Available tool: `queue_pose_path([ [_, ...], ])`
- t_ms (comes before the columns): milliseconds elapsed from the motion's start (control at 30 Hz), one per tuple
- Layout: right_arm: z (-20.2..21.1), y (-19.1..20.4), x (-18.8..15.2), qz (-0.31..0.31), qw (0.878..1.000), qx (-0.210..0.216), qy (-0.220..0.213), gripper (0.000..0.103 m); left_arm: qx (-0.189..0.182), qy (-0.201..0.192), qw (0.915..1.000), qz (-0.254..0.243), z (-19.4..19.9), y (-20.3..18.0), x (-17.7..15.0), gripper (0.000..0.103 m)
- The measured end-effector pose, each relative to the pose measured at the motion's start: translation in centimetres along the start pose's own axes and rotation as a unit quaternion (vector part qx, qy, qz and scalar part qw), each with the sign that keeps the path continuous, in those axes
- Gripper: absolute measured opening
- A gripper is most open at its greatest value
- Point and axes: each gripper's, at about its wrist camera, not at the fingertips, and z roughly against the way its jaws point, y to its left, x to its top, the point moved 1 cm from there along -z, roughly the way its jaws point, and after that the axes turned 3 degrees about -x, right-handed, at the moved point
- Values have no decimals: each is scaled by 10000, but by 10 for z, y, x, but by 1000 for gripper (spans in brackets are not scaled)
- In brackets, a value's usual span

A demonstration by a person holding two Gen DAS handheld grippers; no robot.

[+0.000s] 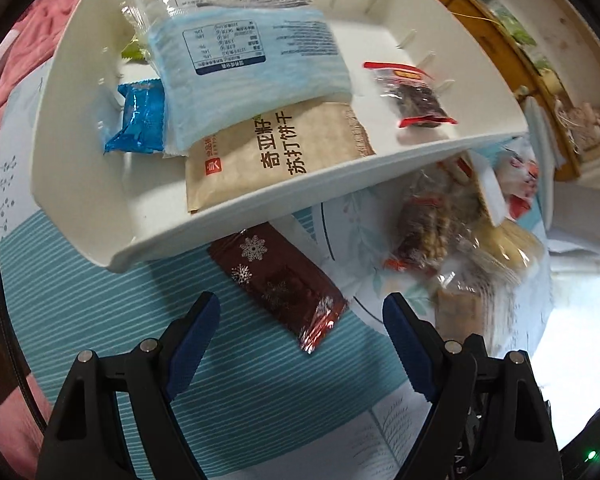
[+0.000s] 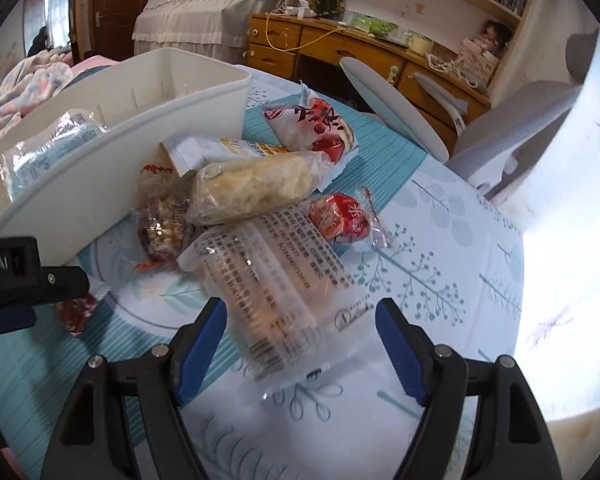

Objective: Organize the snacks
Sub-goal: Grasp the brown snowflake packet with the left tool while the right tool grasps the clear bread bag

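Note:
A white bin [image 1: 260, 208] holds a light blue packet [image 1: 252, 76], a brown cracker packet [image 1: 276, 156], a blue foil packet [image 1: 138, 120] and a small red-ended dark snack [image 1: 416, 96]. My left gripper [image 1: 300, 300] hangs open over a dark red snowflake packet [image 1: 280, 280] lying on the cloth in front of the bin. My right gripper [image 2: 300, 306] is open, with a clear printed packet [image 2: 272, 280] lying between its fingers, pads apart from it. Behind that packet lie a pale roll packet [image 2: 256, 188], a nut packet [image 2: 160, 224] and a red candy [image 2: 340, 220] beside the bin [image 2: 120, 152].
A teal and white leaf-print tablecloth [image 2: 420, 272] covers the round table, whose edge curves off on the right. A white and red packet [image 2: 316, 128] lies farther back. A grey chair [image 2: 512, 136] and a wooden desk [image 2: 332, 48] stand beyond. Part of my left gripper's body [image 2: 20, 280] shows at the left.

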Motion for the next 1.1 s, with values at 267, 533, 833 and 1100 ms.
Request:
queue_pose_path([
  [267, -24, 2, 7, 231, 9996, 176, -27, 94, 532, 231, 9982, 143, -24, -15, 15, 83],
  [533, -39, 0, 11, 86, 9990, 430, 71, 97, 802, 296, 9962, 159, -40, -27, 27, 71],
  [833, -42, -4, 12, -357, 9974, 558, 269, 90, 955, 391, 9945, 158, -40, -30, 25, 54],
  [1100, -41, -7, 12, -696, 9923, 772, 674, 84, 939, 521, 9941, 136, -38, -21, 28, 39],
])
